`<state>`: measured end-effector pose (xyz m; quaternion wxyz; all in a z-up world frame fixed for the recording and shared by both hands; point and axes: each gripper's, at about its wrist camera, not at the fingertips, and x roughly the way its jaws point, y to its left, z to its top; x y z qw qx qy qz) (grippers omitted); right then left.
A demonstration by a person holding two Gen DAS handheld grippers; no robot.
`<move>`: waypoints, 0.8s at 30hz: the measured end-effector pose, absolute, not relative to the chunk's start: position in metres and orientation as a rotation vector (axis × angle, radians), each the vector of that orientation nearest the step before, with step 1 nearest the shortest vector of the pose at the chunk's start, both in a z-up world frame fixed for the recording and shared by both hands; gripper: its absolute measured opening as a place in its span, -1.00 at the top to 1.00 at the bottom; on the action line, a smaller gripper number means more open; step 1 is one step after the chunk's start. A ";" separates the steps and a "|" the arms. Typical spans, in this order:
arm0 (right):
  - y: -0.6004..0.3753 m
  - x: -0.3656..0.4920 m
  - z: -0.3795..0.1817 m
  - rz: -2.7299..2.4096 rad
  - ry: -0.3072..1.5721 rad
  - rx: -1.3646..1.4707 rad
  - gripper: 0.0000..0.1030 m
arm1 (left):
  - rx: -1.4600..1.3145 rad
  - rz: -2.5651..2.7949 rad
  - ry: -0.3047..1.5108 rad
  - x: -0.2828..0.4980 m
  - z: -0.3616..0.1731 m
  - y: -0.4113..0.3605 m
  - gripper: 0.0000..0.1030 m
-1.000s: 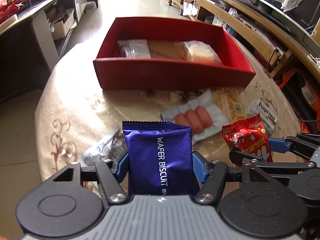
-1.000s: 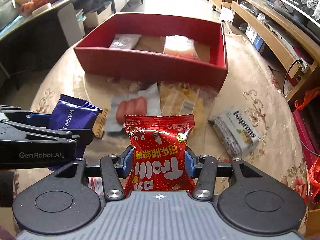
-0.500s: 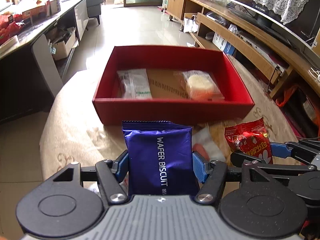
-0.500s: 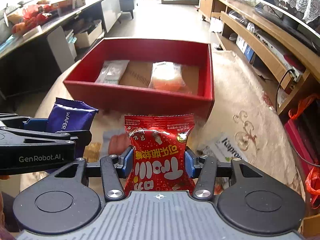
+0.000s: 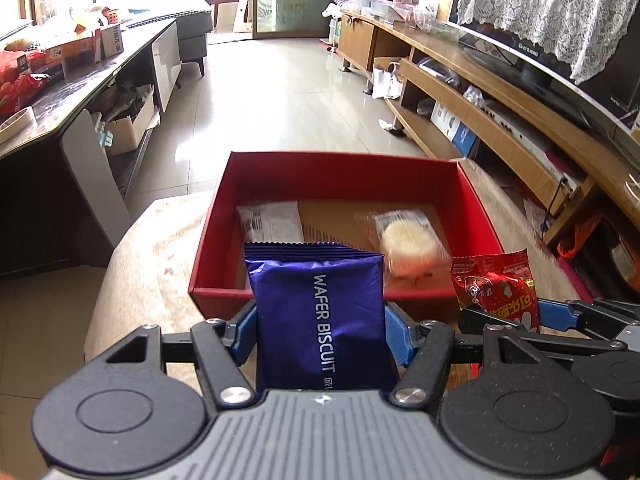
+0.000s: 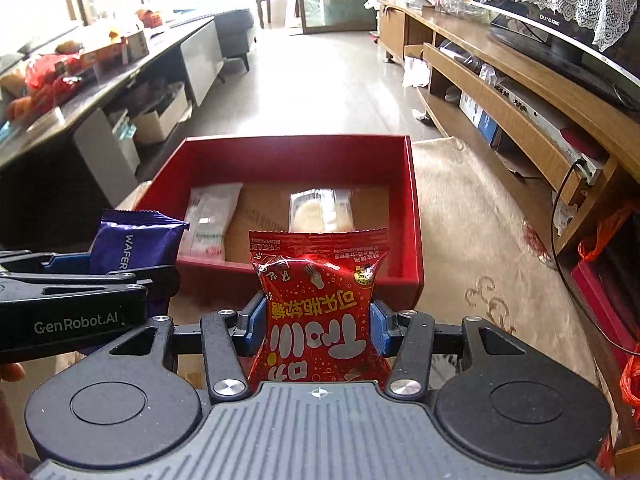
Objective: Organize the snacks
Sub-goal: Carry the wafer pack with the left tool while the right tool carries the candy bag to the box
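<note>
We have a packet in each hand: the left tongs are clamped on the blue wafer biscuit packet, and the right tongs are clamped on the red snack packet. Both packets stand upright, held near the front wall of the red box, which rests on the desk. Inside lie a white sachet on the left and a clear-wrapped round cake towards the right. To place well, we judge that we should carry each packet over the front wall, lower it onto the bare cardboard floor between or in front of those two, and only then part the tongs, keeping the two tools from knocking together.
</note>
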<state>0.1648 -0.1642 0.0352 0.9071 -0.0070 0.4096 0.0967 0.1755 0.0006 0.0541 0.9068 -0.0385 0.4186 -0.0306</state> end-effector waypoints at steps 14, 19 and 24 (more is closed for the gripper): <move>-0.165 0.202 0.039 0.170 0.799 0.037 -0.13 | -0.094 -0.045 0.825 0.212 0.061 0.000 -0.12; -0.164 0.212 0.038 0.161 0.788 0.029 -0.13 | -0.100 -0.037 0.824 0.222 0.059 0.000 -0.12; -0.163 0.223 0.037 0.159 0.782 0.029 -0.13 | -0.101 -0.027 0.823 0.232 0.057 -0.002 -0.12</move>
